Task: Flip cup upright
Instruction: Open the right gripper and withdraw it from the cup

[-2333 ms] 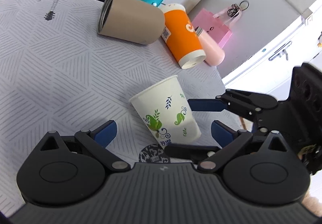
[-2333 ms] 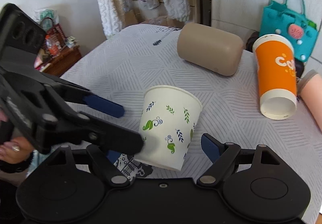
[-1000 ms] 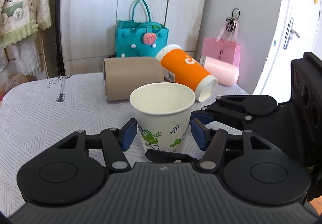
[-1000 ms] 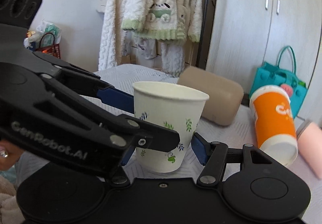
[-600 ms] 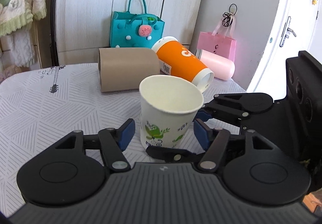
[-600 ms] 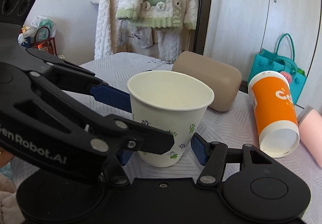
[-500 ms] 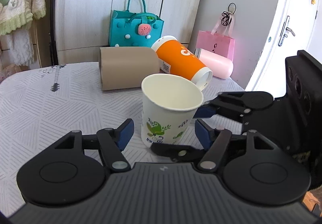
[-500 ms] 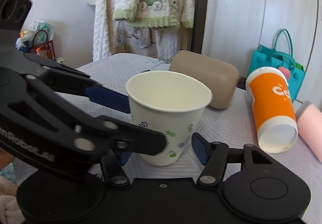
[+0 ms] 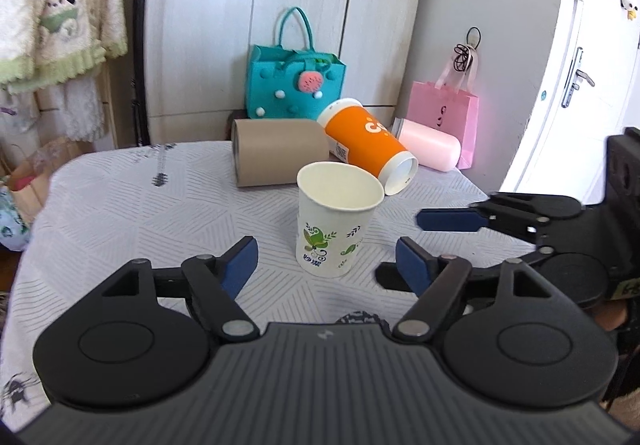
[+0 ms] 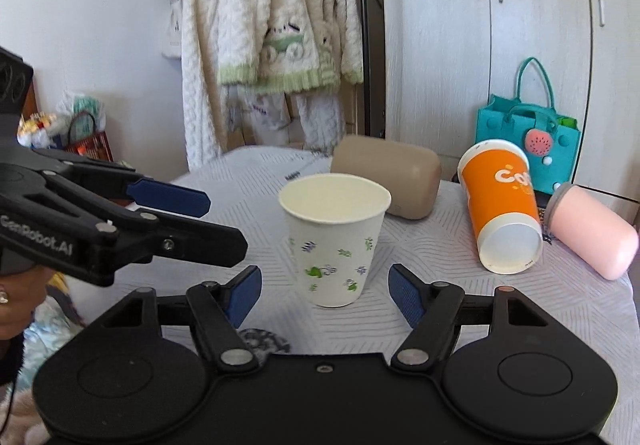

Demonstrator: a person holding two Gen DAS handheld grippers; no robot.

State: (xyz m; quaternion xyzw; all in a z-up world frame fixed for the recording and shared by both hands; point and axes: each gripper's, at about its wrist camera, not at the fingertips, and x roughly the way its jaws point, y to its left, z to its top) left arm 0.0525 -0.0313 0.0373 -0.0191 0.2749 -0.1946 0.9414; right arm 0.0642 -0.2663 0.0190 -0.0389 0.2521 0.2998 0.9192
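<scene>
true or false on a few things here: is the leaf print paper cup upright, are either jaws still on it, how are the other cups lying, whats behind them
1. The leaf-print paper cup stands upright on the table, mouth up. True.
2. The right gripper is shut on that cup. False: its jaws are spread, with a gap on each side of the cup.
3. The left gripper is open too and touches nothing. True.
4. The orange cup stands upright. False: it lies tipped over, open end toward the cameras.
5. A teal bag sits behind the cups. True.
6. The pink tumbler lies inside the tan tumbler. False: they lie apart, with the orange cup between them.
</scene>
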